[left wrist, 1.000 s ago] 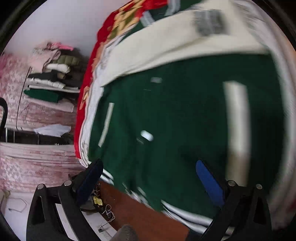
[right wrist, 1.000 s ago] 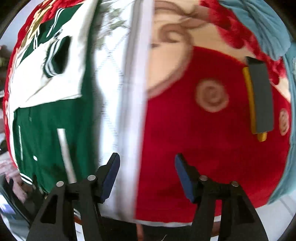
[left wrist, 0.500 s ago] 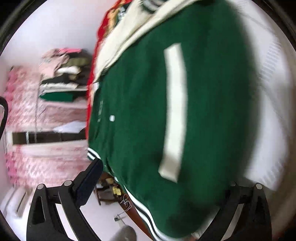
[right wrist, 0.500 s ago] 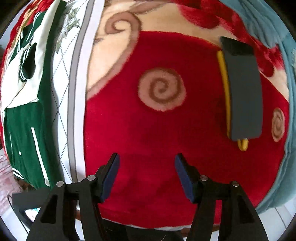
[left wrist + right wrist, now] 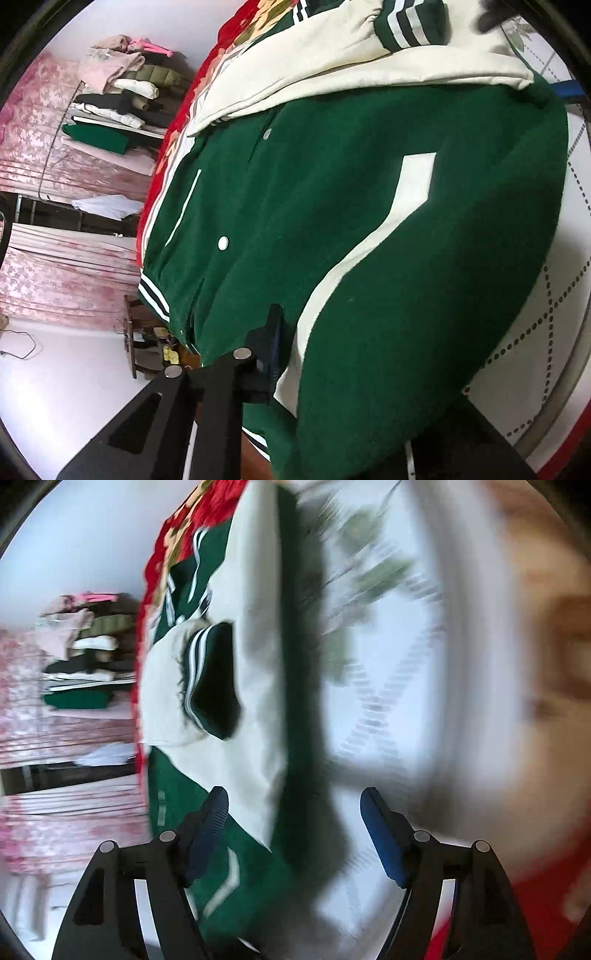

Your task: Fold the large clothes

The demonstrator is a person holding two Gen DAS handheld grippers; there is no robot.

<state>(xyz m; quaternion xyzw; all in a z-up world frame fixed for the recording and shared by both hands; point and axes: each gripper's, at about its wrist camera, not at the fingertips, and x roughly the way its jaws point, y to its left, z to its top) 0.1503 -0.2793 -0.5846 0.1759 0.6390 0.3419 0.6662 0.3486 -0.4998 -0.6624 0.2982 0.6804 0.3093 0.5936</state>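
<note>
A green varsity jacket [image 5: 332, 221] with cream sleeves [image 5: 332, 62] and white pocket trim lies on the bed, filling the left wrist view. My left gripper [image 5: 291, 362] is at its striped hem corner, shut on the green cloth; only its left finger [image 5: 269, 343] shows, the other is under the fabric. In the blurred right wrist view the jacket [image 5: 229, 701] lies to the left, a folded cream sleeve with a striped cuff [image 5: 207, 679] on it. My right gripper [image 5: 295, 834] is open and empty above the jacket's right edge.
The bed carries a white quilted sheet [image 5: 535, 332] over a red patterned blanket [image 5: 535, 904]. A rack with stacked folded clothes [image 5: 118, 96] stands at the far left by pink curtains [image 5: 55, 258]. A wooden chair [image 5: 133, 347] stands by the bed's corner.
My left gripper has closed on the jacket's hem corner, which now bunches up over its right finger. My right gripper has swung left from the red blanket to the jacket's edge, still open.
</note>
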